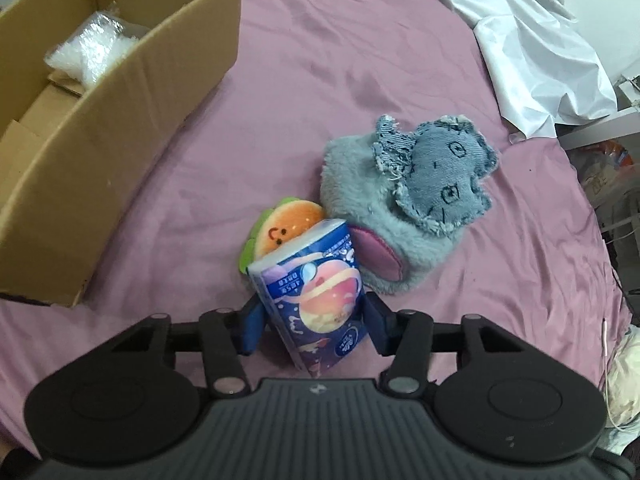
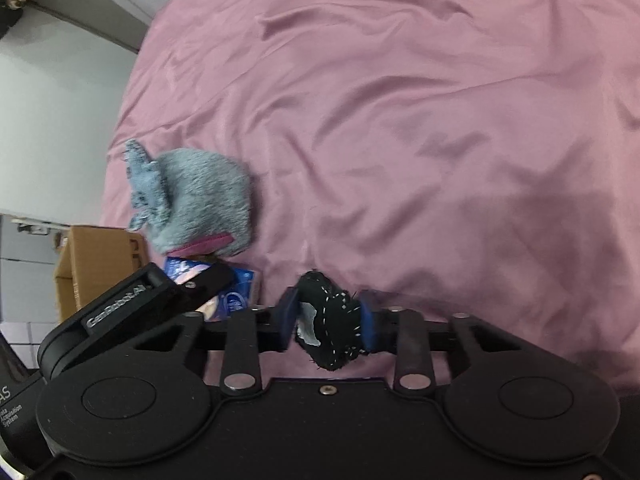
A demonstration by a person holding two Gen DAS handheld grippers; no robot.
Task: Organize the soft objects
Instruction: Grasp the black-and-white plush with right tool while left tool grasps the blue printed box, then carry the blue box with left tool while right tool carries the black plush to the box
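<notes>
My left gripper (image 1: 314, 326) is shut on a blue tissue pack (image 1: 316, 292) printed with a planet, its blue pads pressing both sides. Behind the pack lie a small orange smiling plush (image 1: 286, 226) with a green rim and a grey-blue furry plush (image 1: 400, 200) with a denim face. The furry plush touches the orange one. My right gripper (image 2: 329, 318) is shut on a small black soft toy (image 2: 334, 320) with white stitching, low over the pink sheet. From the right wrist, the furry plush (image 2: 200, 196) and the tissue pack (image 2: 236, 300) sit to the left.
An open cardboard box (image 1: 120, 140) stands at the left on the pink bed sheet (image 1: 360, 60), with a bubble-wrap bag (image 1: 92, 48) inside. A white cloth (image 1: 540, 40) is bunched at the far right. Wide bare sheet (image 2: 440, 120) stretches ahead of the right gripper.
</notes>
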